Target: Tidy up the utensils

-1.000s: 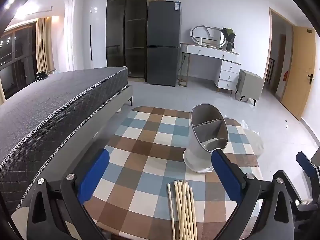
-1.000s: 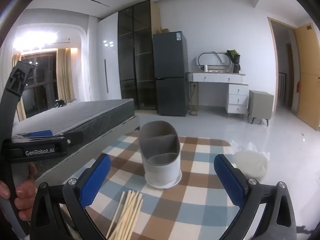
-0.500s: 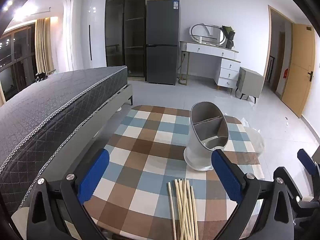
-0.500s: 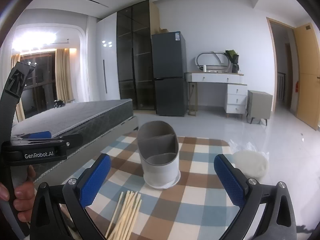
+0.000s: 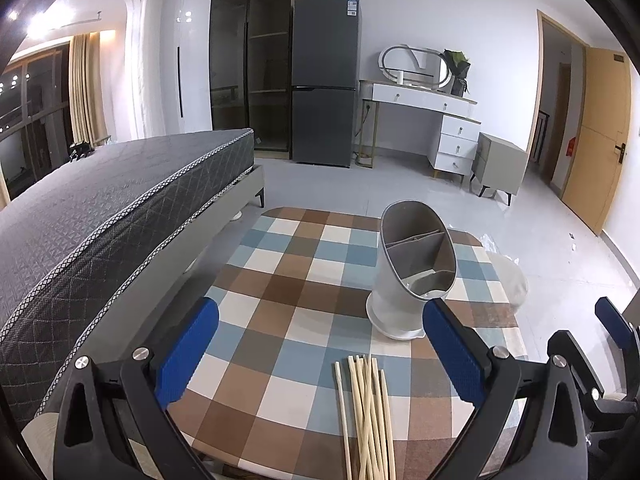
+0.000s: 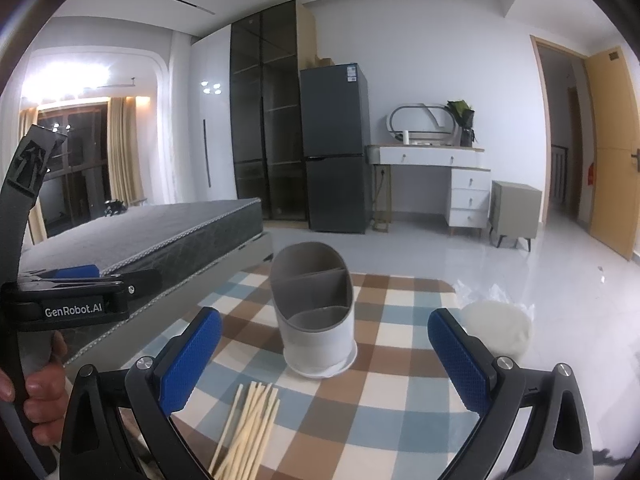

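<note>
Left hand-held gripper (image 5: 320, 354) open above chopsticks (image 5: 366, 416); holder (image 5: 412, 276) upright beyond on checkered table (image 5: 280, 320)

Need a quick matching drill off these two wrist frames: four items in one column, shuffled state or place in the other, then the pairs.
Items
1. chopsticks
2. utensil holder
3. left gripper
4. white bag

States or places
A. open, holding nothing
B. on the floor beyond the table's right edge
C. lying loose in a bundle on the checkered tablecloth
D. standing upright, compartments with no utensils in them

Pairs: 1-C, 2-D, 3-A, 4-B
</note>
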Tool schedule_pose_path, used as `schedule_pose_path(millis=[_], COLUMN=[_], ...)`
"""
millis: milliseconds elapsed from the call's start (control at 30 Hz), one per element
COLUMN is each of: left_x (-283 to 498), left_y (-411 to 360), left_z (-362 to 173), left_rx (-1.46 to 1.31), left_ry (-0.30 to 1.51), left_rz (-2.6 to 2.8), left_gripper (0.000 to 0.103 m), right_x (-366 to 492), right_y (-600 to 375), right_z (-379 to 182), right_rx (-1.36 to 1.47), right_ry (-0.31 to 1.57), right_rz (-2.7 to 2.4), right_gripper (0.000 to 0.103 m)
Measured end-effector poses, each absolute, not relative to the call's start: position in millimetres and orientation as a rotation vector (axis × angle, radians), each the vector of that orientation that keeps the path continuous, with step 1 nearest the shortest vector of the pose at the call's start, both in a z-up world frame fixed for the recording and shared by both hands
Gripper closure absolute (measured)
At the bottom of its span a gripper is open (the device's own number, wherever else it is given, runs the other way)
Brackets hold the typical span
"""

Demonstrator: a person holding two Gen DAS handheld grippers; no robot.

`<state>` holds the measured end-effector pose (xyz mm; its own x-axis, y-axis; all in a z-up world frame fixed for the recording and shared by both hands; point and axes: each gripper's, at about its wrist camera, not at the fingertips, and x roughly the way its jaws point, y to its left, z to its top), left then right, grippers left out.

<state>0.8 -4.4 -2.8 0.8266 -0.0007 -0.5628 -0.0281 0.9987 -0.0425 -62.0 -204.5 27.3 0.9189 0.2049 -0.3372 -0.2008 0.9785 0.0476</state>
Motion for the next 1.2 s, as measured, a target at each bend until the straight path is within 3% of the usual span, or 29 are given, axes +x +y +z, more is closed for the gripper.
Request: schedule_pose_path(millis=[1200], left_x=[1.8], left_y=[-3.1], left_z=[-5.7], left_rx=[-0.055], left_ry=[0.612], left_rz=[0.010], left_gripper=[0.003], right_x=[-60.8], right_y=[-204.3], right_z=[25.1], right_rx=[0.003], right_ry=[0.361], right_rz=[0.206], right_gripper=[0.000])
